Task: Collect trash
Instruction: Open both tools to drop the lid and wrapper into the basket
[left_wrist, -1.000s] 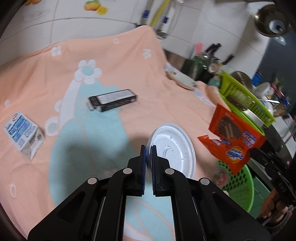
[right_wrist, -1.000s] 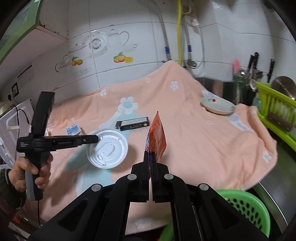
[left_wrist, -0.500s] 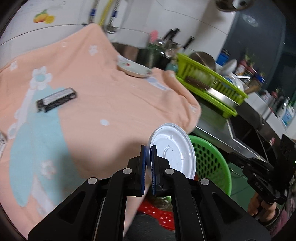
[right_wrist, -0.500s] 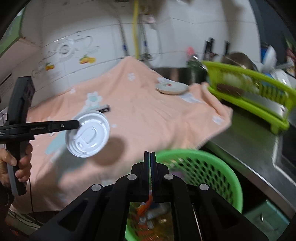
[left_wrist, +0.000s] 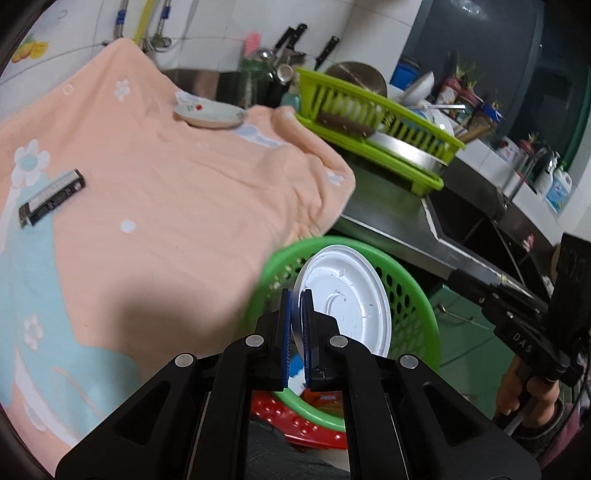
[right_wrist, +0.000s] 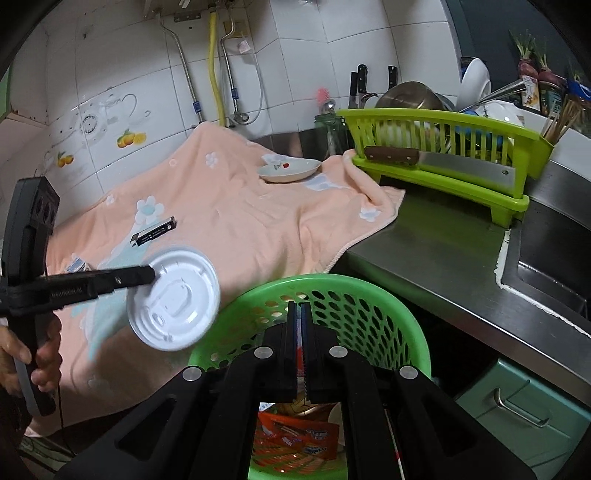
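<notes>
Trash first: my left gripper (left_wrist: 295, 295) pinches the white lid (left_wrist: 347, 299) by its rim, above the green basket (right_wrist: 369, 295). My right gripper (right_wrist: 298, 306) has just been opening to a slit, empty, with the orange wrapper (right_wrist: 295, 439) lying in the basket, partly hidden behind my fingers.

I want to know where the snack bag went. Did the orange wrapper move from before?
Yes. The orange wrapper left the right gripper, whose jaws just opened slightly, and now lies down inside the green basket.
</notes>
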